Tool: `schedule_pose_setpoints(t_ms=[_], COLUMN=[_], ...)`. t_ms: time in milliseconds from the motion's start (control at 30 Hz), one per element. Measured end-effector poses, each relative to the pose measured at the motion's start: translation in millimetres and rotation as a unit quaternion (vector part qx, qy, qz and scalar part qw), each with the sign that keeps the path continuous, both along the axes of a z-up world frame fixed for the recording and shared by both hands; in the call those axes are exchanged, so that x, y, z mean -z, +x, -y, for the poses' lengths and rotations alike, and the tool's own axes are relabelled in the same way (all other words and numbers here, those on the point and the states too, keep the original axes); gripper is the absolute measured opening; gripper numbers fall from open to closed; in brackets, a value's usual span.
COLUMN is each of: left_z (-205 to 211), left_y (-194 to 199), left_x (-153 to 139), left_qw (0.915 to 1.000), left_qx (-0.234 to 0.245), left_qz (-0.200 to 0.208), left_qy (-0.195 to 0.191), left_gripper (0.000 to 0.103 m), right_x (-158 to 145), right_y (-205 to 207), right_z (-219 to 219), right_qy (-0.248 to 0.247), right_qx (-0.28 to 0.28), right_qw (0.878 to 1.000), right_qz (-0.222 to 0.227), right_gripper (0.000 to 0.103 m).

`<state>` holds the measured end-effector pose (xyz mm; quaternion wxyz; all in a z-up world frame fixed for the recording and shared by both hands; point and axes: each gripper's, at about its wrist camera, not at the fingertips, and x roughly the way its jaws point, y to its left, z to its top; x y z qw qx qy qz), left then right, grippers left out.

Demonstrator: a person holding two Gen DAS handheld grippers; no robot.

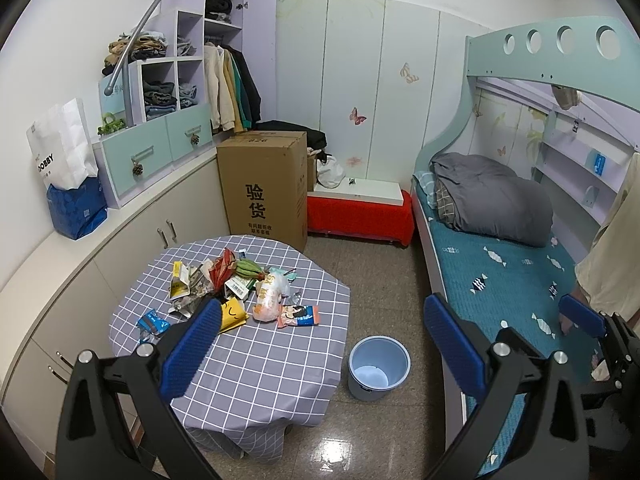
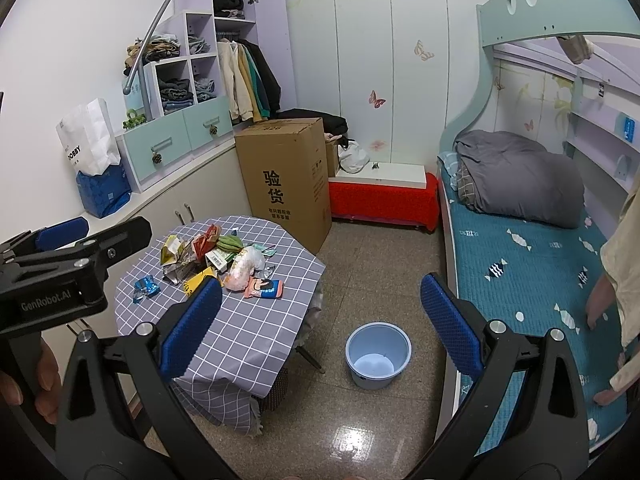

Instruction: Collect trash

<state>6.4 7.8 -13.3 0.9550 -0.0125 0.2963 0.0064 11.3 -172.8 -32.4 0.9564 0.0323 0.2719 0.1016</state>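
- The trash point(image 1: 232, 290) is a loose heap of crumpled wrappers on the far half of the table point(image 1: 256, 364), which wears a grey-lilac cloth with a white grid.
- In the heap: a yellow-and-white torn packet point(image 1: 179, 282) at the left, a red crumpled wrapper point(image 1: 221, 268), a green ribbed packet point(image 1: 249, 268), and a white-and-orange plastic bag point(image 1: 267, 298) bulging in the middle.
- A pink-and-blue snack packet point(image 1: 299, 315) lies flat at the near right edge of the heap; a small blue wrapper point(image 1: 153, 323) lies apart on the left.
- A yellow packet point(image 1: 233, 314) lies just behind the left gripper's blue pad.
- A pale blue bucket point(image 1: 378, 367) stands upright on the floor to the right of the table, between table and bed point(image 1: 516, 280); nothing can be seen inside it.
- The left gripper point(image 1: 324, 344) is above the near edge of the table, its jaws spread wide with nothing between them.
- The right gripper point(image 2: 322, 330) hangs over the floor by the bucket, jaws likewise wide apart and holding nothing.
- A tall cardboard box point(image 1: 266, 184) stands behind the table.
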Motion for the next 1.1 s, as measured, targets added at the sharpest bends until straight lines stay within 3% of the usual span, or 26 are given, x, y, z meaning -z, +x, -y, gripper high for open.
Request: schedule_pose_setpoints(t_ms=[1100], left_z=[9], left_y=[9], left_x=[1], left_qw=[0.9999], left_qx=[0.004], left_qz=[-0.008], left_qy=[0.007], left_gripper=[0.099], right_x=[6], right_y=[9], right_z=[5], right_qy=[-0.001], right_qx=[0.004], right_qw=[1.000], right_qz=[-0.003], right_gripper=[0.097])
